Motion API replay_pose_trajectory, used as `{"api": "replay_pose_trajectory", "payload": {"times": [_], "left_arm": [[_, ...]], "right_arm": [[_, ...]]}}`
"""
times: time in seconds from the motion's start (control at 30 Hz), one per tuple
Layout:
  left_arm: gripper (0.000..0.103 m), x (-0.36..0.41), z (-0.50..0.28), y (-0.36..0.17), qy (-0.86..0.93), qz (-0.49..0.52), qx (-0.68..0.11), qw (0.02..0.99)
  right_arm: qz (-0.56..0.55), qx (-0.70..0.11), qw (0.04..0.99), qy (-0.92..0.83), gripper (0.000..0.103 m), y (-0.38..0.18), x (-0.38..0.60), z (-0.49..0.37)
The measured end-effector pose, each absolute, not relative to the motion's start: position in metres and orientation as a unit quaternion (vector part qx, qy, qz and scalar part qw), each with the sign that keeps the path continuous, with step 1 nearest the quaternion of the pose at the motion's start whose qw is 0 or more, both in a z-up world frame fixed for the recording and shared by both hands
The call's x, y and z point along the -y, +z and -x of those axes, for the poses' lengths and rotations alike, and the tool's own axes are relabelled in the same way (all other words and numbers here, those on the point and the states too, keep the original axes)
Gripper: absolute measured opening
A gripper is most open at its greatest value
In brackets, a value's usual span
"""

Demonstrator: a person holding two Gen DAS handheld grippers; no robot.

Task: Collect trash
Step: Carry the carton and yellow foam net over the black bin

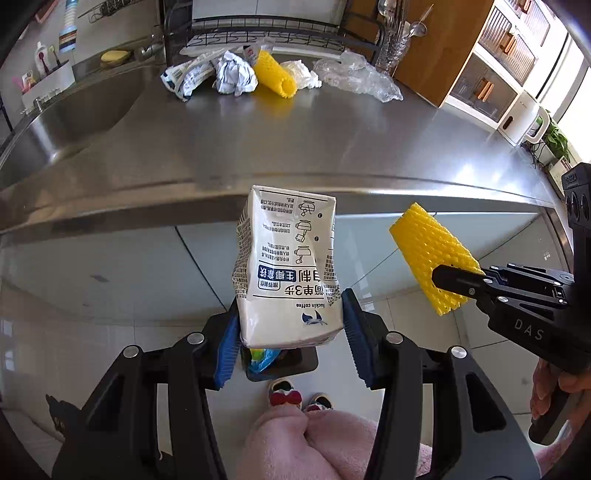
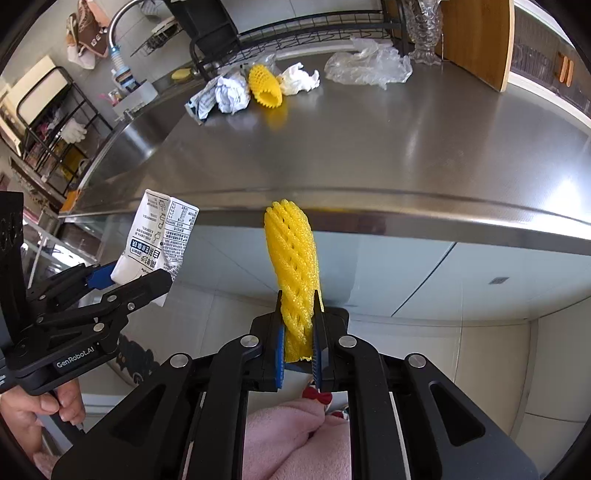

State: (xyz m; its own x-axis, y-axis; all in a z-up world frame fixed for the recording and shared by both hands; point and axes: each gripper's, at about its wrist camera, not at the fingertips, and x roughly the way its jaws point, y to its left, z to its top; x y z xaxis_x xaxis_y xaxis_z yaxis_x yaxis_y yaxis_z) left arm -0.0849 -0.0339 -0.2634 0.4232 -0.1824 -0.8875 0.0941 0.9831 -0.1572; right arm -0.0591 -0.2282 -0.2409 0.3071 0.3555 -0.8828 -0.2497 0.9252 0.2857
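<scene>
My left gripper (image 1: 288,328) is shut on a crumpled white milk carton (image 1: 286,266) and holds it off the counter's front edge, above a dark bin (image 1: 291,363) on the floor. The carton also shows in the right wrist view (image 2: 155,240). My right gripper (image 2: 298,332) is shut on a yellow foam net sleeve (image 2: 293,266), seen in the left wrist view (image 1: 428,254) to the right of the carton. More trash lies at the back of the steel counter (image 1: 295,140): a second yellow foam net (image 1: 273,74), crumpled paper (image 1: 234,75), a wrapper (image 1: 184,77), white tissue (image 1: 303,74) and clear plastic film (image 1: 358,75).
A sink (image 1: 74,110) is set into the counter at the left. A black dish rack (image 1: 258,33) stands at the back. A wooden cutting board (image 2: 476,40) leans at the back right. White cabinet fronts run below the counter. The person's slippers (image 1: 284,397) are on the tiled floor.
</scene>
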Motion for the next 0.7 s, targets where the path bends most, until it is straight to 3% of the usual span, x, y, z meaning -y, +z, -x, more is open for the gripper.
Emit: {"api": "replay_pose_trajectory", "payload": {"times": [0.7], "left_arm": [[0.048, 0.017, 0.084, -0.486, -0.074, 0.059, -0.631, 0.77]], "right_arm": [[-0.092, -0.669, 0.719, 0.166, 0.013, -0.446, 0.185, 0.06]]}}
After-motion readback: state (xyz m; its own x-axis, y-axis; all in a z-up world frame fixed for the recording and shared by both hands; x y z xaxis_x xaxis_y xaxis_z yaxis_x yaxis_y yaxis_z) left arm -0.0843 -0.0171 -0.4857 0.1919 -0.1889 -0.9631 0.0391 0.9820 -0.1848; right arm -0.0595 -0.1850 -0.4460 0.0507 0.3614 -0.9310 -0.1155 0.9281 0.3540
